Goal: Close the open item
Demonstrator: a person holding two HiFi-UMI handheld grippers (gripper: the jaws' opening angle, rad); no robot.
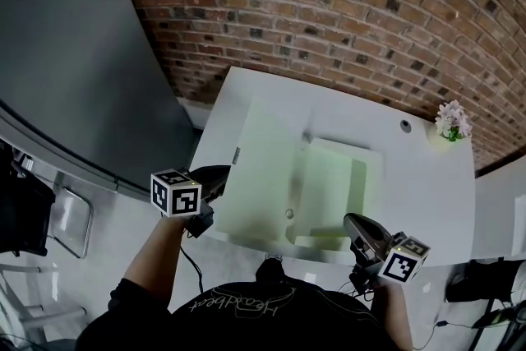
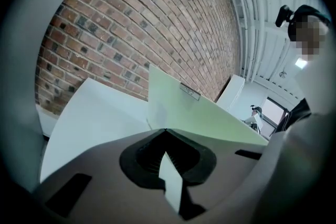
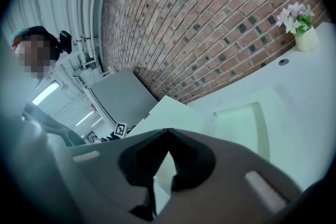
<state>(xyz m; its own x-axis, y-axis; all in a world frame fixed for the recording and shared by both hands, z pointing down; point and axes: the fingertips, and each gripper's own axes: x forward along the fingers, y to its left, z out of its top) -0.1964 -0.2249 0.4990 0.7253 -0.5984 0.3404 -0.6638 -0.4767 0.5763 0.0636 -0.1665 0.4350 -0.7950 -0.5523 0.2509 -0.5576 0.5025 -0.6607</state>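
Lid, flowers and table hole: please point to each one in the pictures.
lid [image 1: 263,177]: head view, middle of the raised flap.
flowers [image 1: 452,119]: head view, on the pale blossoms.
hole [image 1: 405,126]: head view, its dark centre in the tabletop.

Brick wall behind table: rough, matt. Table: white, smooth, slight sheen. Box on table: pale green, smooth, matt. Panel left of table: grey, smooth, matt.

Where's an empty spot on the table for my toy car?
Bare white table lies between the green box and the flower pot, and in a strip along the brick wall. The near edge is crowded by that box, the left gripper and the right gripper.
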